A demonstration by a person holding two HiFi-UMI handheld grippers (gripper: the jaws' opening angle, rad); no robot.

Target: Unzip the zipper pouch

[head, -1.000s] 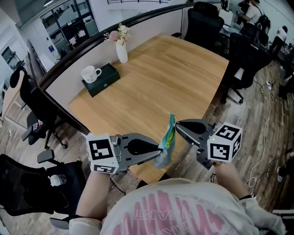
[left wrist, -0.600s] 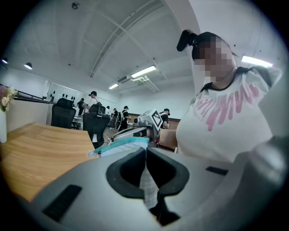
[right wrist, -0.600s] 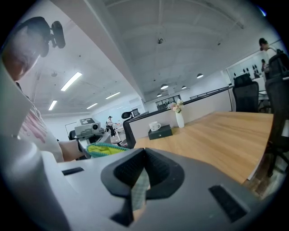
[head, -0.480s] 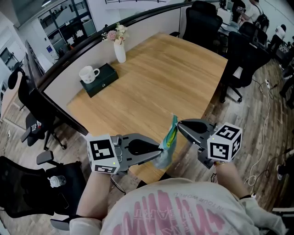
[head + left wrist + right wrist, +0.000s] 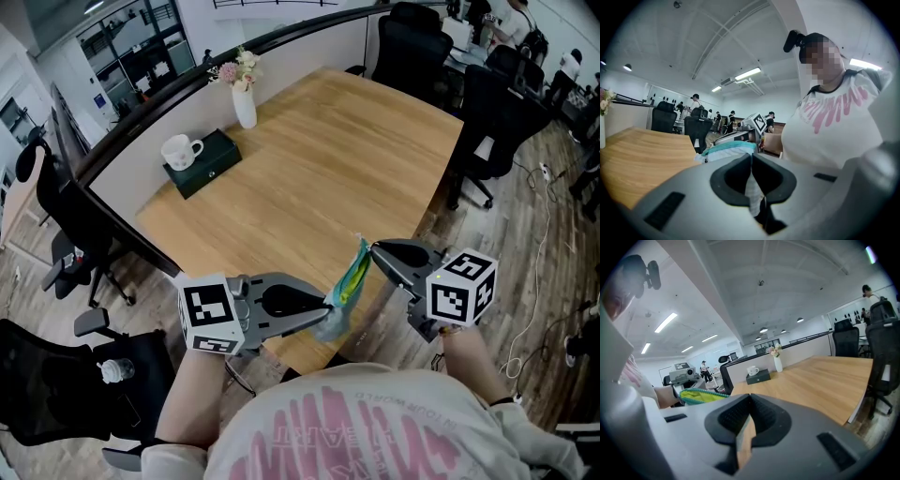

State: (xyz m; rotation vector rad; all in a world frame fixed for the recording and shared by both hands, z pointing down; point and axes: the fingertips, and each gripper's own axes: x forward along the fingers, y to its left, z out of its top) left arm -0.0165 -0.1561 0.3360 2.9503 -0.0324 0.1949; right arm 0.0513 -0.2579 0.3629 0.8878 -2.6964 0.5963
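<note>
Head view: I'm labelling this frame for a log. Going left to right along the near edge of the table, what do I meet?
left gripper → zipper pouch → right gripper

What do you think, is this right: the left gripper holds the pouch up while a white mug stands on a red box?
Only the colour is wrong: the head view shows the box under the white mug is dark green, not red. The left gripper does hold the pouch up.
</note>
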